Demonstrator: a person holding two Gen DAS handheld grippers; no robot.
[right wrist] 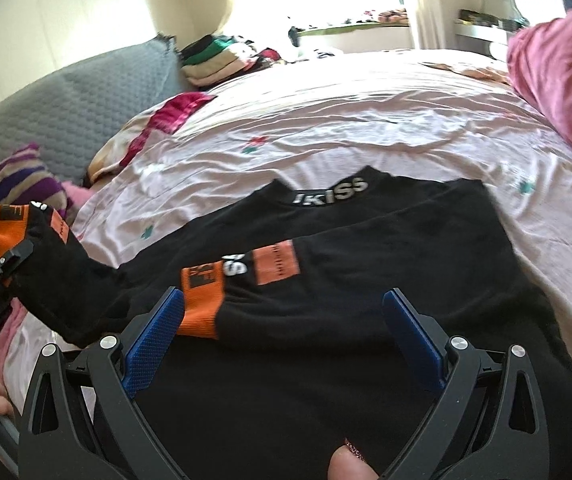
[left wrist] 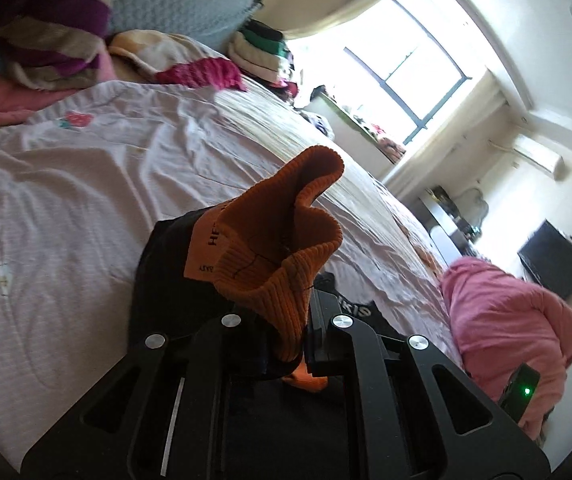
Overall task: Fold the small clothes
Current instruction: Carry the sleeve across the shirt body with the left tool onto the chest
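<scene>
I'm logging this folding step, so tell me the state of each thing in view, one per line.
Left gripper: shut on the orange cuff, sleeve lifted off the bed.
Right gripper: open, holding nothing, above the sweater.
Black sweater: flat on the bed, collar away from the camera.
Other sleeve: folded across the chest.
Bed sheet: wrinkled.
</scene>
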